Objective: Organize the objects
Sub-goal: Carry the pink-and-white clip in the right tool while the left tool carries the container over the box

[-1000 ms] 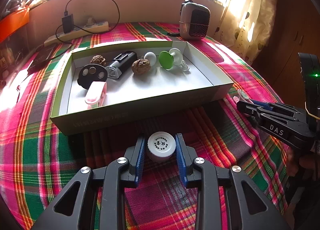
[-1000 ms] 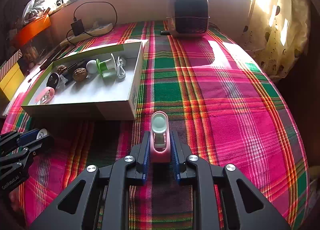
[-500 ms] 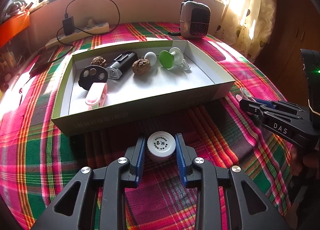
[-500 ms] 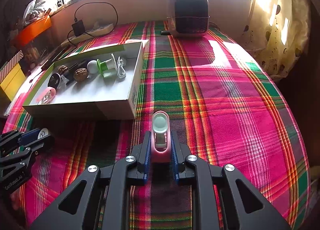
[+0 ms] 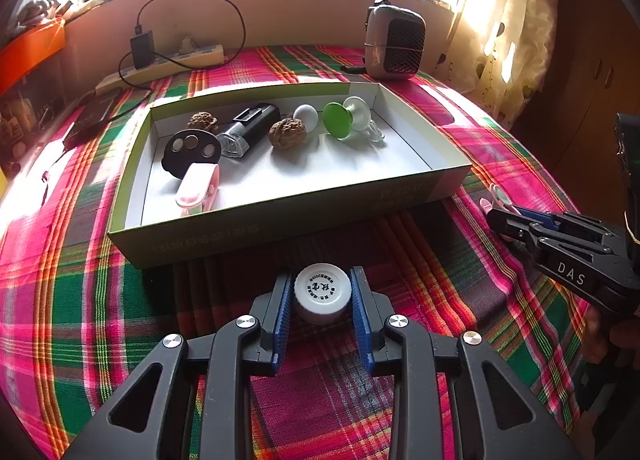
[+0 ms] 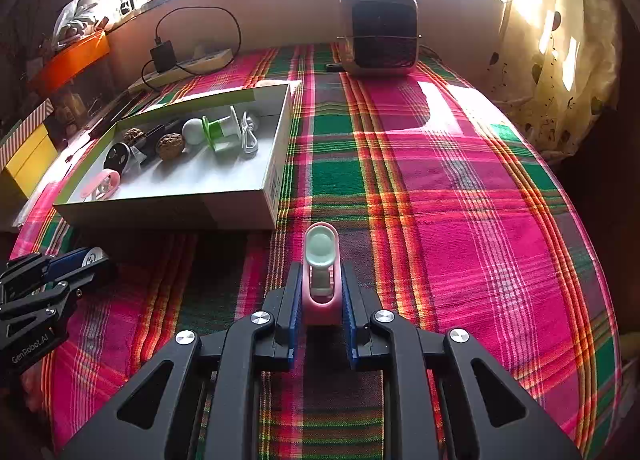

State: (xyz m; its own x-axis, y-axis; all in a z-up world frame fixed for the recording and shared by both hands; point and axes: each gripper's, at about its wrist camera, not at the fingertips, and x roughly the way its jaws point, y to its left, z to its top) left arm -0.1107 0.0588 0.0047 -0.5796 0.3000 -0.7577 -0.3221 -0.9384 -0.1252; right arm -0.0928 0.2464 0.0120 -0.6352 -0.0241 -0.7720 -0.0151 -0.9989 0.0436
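Box [image 5: 280, 215] near the table's left edge already held approx. eight items; left gripper [image 5: 322, 300] clenched the white cap [image 5: 322, 290], right gripper [image 6: 320, 300] the pink clip [image 6: 320, 280], both unboxed.

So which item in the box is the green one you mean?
Find the shallow white box on the plaid cloth. Along its far wall, right of the white ball, lies a stand with a round disc: nothing else there is bright green.

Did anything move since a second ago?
Hardly anything. The left hand-held gripper still sits around the white bottle cap, and the right hand-held gripper stays clamped on the pink clip. The things in the box have not shifted.
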